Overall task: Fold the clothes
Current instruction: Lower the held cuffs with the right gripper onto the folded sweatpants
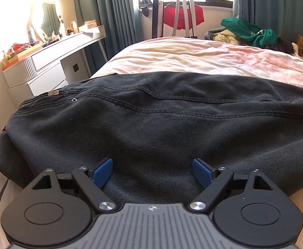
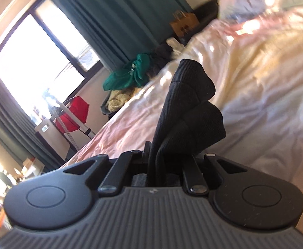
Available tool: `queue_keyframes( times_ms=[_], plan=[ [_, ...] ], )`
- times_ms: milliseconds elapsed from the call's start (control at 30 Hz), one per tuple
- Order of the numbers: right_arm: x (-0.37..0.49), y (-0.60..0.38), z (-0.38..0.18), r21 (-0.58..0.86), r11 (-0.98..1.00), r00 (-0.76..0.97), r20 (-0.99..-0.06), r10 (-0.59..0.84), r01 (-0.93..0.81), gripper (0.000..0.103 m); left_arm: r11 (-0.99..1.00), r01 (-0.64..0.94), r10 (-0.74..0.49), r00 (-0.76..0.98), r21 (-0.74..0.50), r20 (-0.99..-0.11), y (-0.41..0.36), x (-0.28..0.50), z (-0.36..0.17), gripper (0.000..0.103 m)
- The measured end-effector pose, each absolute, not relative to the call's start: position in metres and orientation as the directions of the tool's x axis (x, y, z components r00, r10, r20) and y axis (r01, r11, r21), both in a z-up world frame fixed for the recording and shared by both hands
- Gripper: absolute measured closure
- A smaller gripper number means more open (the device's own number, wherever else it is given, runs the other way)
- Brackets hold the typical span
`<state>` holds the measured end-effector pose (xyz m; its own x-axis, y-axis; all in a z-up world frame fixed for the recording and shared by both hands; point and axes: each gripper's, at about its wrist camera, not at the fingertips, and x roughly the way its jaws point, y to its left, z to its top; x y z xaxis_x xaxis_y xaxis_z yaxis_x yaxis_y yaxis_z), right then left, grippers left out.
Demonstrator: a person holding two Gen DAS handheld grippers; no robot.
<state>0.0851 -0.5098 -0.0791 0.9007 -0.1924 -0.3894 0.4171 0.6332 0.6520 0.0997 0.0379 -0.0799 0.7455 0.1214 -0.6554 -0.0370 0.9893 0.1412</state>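
We have the black jeans (image 1: 151,124) spread across the bed (image 1: 193,56), filling the left view's centre. Our left gripper (image 1: 152,172) hovers spread over the denim at 6 o'clock, gripping nothing. Our right gripper (image 2: 170,157) pinches a bunched black fabric end (image 2: 193,95). We judge folding barely begun.

Both wrist cameras sit low over the bed (image 1: 193,56), sharing the far window (image 2: 37,58).
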Motion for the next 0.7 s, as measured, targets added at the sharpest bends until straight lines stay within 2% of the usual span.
queue_keyframes(
  times_ms=[167,267,367,467,567,633,700],
  plan=[
    [0.077,-0.530,-0.117,0.760,0.432,0.869,-0.472,-0.146,0.485,0.091,0.996,-0.041,0.083,0.809,0.084,-0.581,0.043,0.089,-0.067,0.015],
    [0.064,-0.539,-0.139,0.833,0.279,0.878,-0.467,-0.109,0.478,0.091,0.995,-0.047,0.092,0.803,0.092,-0.589,0.044,0.091,-0.068,0.015],
    [0.072,-0.524,-0.122,0.756,0.412,0.857,-0.491,-0.156,0.509,0.091,0.987,-0.042,0.135,0.743,0.155,-0.656,0.045,0.105,-0.079,0.012],
    [0.092,-0.498,-0.091,0.601,0.589,0.826,-0.511,-0.236,0.540,0.091,0.979,-0.026,0.153,0.741,0.200,-0.654,0.045,0.108,-0.083,0.007],
    [0.107,-0.471,-0.053,0.505,0.695,0.841,-0.459,-0.287,0.512,0.091,0.989,-0.033,0.123,0.738,0.147,-0.664,0.053,0.110,-0.079,0.007],
    [0.119,-0.442,-0.020,0.420,0.784,0.869,-0.397,-0.295,0.457,0.091,0.993,-0.048,0.108,0.739,0.108,-0.665,0.059,0.111,-0.076,0.007],
    [0.129,-0.392,0.009,0.302,0.891,0.920,-0.305,-0.245,0.338,0.091,0.996,-0.069,0.091,0.747,0.058,-0.659,0.066,0.109,-0.069,0.008]
  ],
)
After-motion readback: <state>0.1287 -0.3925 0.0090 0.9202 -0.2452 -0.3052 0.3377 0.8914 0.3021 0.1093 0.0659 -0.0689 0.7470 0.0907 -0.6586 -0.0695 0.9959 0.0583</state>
